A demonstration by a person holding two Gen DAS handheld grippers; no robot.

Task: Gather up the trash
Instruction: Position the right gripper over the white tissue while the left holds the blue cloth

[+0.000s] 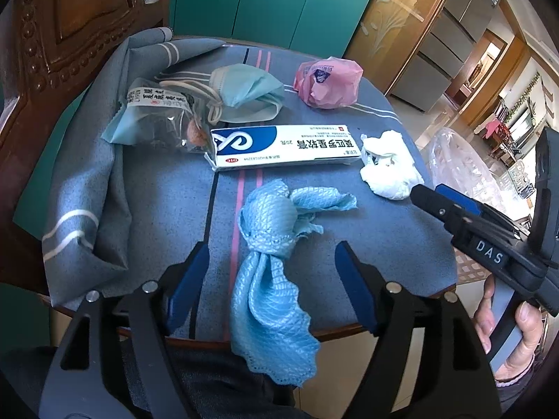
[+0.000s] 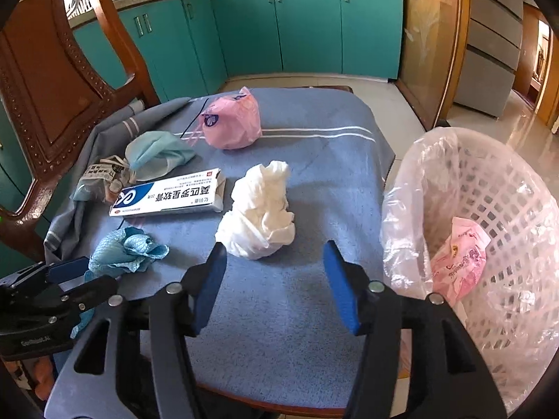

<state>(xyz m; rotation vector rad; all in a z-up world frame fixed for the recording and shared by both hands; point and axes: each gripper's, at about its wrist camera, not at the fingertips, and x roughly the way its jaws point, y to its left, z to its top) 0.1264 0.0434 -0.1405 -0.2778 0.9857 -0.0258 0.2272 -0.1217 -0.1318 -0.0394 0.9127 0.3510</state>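
Left wrist view: the left gripper [image 1: 270, 272] hangs over the near edge of the table [image 1: 349, 230], jaws spread wide, and a blue cloth [image 1: 269, 244] lies between them, its tail draped over the edge. Neither pad presses on it, so nothing is held. Beyond it sits a white and blue box [image 1: 283, 146], with a crumpled tissue [image 1: 387, 164] just beside its right end. Further back, a face mask [image 1: 244, 90], a clear wrapper [image 1: 160, 118] and a pink bag [image 1: 328, 82]. At the right, a hand [image 1: 506, 328] grips the handle of the right gripper [image 1: 433, 199].

Over to the right wrist view: the right gripper [image 2: 276, 279] has its jaws about half apart above bare blue tablecloth [image 2: 297, 314], empty, with the tissue [image 2: 258, 213] just ahead of the left fingertip. A white basket [image 2: 506, 209] lined with clear plastic stands off the table's right edge, tilted toward us, and a pink wrapper [image 2: 457, 262] already lies inside it. The cloth [image 2: 125, 251], box [image 2: 171, 195], mask [image 2: 157, 153] and bag [image 2: 230, 122] all remain on the table.
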